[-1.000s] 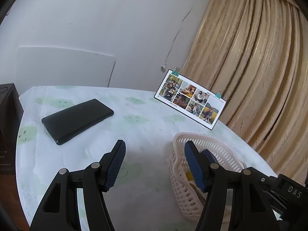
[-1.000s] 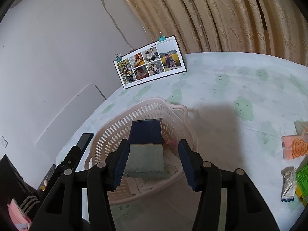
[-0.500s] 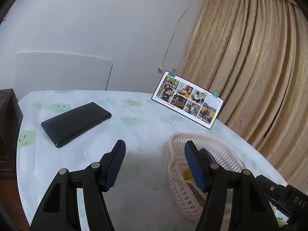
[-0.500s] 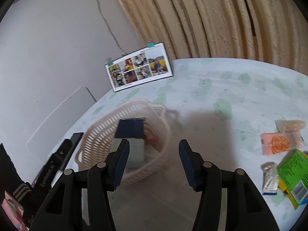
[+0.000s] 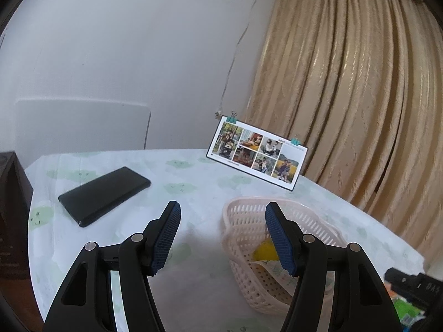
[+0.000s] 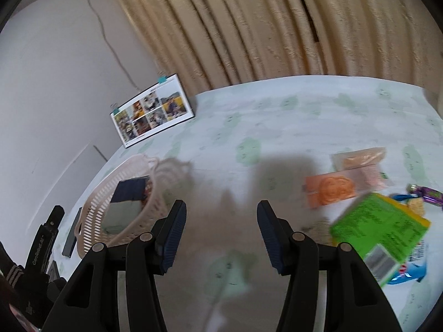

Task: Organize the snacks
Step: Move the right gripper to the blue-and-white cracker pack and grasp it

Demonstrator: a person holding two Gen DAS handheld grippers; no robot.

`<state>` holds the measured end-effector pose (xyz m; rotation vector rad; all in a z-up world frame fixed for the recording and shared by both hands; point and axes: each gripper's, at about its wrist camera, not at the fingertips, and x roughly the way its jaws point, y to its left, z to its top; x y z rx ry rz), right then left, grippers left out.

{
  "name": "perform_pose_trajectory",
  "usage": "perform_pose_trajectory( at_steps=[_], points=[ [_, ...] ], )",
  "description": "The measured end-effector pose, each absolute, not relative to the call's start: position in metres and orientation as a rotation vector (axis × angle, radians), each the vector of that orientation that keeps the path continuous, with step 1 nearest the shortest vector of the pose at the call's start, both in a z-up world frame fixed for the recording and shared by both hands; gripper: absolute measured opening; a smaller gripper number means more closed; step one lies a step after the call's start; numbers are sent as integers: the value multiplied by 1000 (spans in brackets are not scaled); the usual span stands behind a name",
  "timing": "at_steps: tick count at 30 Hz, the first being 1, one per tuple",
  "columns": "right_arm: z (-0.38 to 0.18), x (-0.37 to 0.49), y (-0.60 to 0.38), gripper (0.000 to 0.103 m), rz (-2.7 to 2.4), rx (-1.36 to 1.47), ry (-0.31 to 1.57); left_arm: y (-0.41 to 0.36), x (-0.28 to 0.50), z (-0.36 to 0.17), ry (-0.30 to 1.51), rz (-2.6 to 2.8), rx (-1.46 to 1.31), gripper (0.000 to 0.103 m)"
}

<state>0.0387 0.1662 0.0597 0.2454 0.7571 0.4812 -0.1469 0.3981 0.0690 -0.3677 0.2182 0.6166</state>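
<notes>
Right gripper (image 6: 219, 231) is hovering level over bare tablecloth (image 6: 277, 127), jaws spread and empty; basket (image 6: 95, 207) is sitting at its 9 o'clock, loose snacks (image 6: 379, 224) at 3 o'clock. Left gripper (image 5: 223, 233) is likewise gaping empty, basket at 3 o'clock.

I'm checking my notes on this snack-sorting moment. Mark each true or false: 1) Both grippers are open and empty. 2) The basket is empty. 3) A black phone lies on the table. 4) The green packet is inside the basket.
1) True: the left gripper and right gripper are open, holding nothing.
2) False: the basket already holds a dark blue packet.
3) True: the phone lies flat on the table.
4) False: the green packet lies on the table.
</notes>
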Motion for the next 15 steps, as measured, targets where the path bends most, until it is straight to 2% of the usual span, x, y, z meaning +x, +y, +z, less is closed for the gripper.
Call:
perform_pose_trajectory(
  at_steps=[9, 12, 15],
  points=[
    [60, 36, 126, 52, 400, 266, 737, 379, -144, 74, 202, 608, -273, 64],
    [59, 31, 107, 52, 360, 272, 724, 368, -145, 76, 183, 601, -225, 72],
    [57, 26, 87, 53, 315, 289, 716, 359, -146, 78, 168, 591, -188, 73]
  ],
)
